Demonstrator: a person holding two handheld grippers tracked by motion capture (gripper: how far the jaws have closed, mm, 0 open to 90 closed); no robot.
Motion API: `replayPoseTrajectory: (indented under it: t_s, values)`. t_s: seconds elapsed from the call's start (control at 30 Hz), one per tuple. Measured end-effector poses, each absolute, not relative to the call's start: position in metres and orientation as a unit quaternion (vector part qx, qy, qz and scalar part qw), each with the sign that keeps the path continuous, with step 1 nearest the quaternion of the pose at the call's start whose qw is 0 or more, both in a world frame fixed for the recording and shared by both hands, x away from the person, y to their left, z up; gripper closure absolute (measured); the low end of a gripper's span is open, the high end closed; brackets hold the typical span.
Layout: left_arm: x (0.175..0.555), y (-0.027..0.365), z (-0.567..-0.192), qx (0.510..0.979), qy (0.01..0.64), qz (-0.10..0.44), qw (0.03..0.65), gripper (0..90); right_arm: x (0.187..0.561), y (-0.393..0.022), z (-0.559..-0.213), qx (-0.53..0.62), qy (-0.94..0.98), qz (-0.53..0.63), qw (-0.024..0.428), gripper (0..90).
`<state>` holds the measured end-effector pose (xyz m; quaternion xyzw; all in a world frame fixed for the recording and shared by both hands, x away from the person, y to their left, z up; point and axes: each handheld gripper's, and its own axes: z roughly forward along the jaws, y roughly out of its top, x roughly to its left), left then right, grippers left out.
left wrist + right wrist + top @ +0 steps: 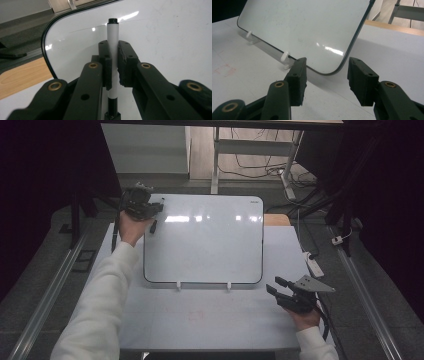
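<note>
A white dry-erase board leans tilted on two small white stand clips on the pale table. My left gripper is at the board's top left corner, shut on a white marker with black ends. In the left gripper view the marker stands upright between the pads of my left gripper, its tip over the board. My right gripper rests near the board's lower right corner. Its jaws are open and empty, pointing at the board's corner.
A white power strip lies at the table's right edge. A wooden surface shows behind the board. A faint red square mark is on the table in front of the board. Metal rails run along both sides.
</note>
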<state>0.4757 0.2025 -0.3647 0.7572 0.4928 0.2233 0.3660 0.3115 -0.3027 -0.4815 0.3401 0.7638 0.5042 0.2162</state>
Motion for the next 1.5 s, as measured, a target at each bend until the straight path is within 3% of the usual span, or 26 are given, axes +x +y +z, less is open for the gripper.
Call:
replayPoseTrajectory:
  t_s: [0.23, 0.33, 0.47, 0.73, 1.1, 1.5]
  values:
    - [0.477, 0.193, -0.368, 0.761, 0.484, 0.25, 0.353, 78.4, 0.312, -0.303, -0.482, 0.341, 0.764, 0.503, 0.217, 48.7]
    - [0.474, 0.192, -0.366, 0.758, 0.48, 0.262, 0.355, 65.9, 0.312, -0.304, -0.482, 0.342, 0.764, 0.503, 0.217, 48.1]
    - [0.459, 0.197, -0.36, 0.749, 0.465, 0.268, 0.389, 56.2, 0.313, -0.305, -0.483, 0.342, 0.764, 0.503, 0.217, 47.7]
    - [0.39, 0.205, -0.38, 0.754, 0.417, 0.253, 0.44, 36.4, 0.314, -0.305, -0.486, 0.32, 0.783, 0.485, 0.225, 44.7]
    - [0.297, 0.228, -0.435, 0.757, 0.404, 0.223, 0.463, 30.7, 0.32, -0.311, -0.496, 0.315, 0.796, 0.471, 0.213, 43.9]
    - [0.243, 0.241, -0.495, 0.766, 0.423, 0.183, 0.448, 29.3, 0.32, -0.306, -0.504, 0.297, 0.814, 0.453, 0.209, 43.7]
